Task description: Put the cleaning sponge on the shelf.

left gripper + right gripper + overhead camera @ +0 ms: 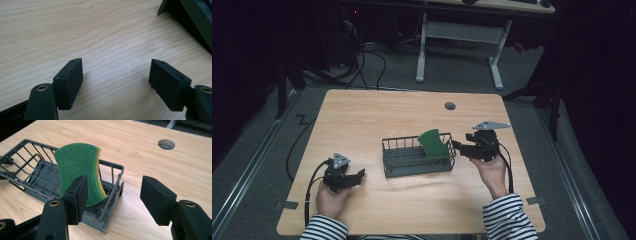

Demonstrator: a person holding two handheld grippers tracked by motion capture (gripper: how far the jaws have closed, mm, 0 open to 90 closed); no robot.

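Green-and-yellow scouring sponge [79, 172] stands on edge in the grey wire basket [418, 159], right end. Light, squashy; pinch the flat faces mid-body. Right gripper [113, 192] open, empty; left gripper [117, 83] open.

Rough green sponge [77, 167], matt grey wire basket [30, 173], smooth wood table [140, 162].
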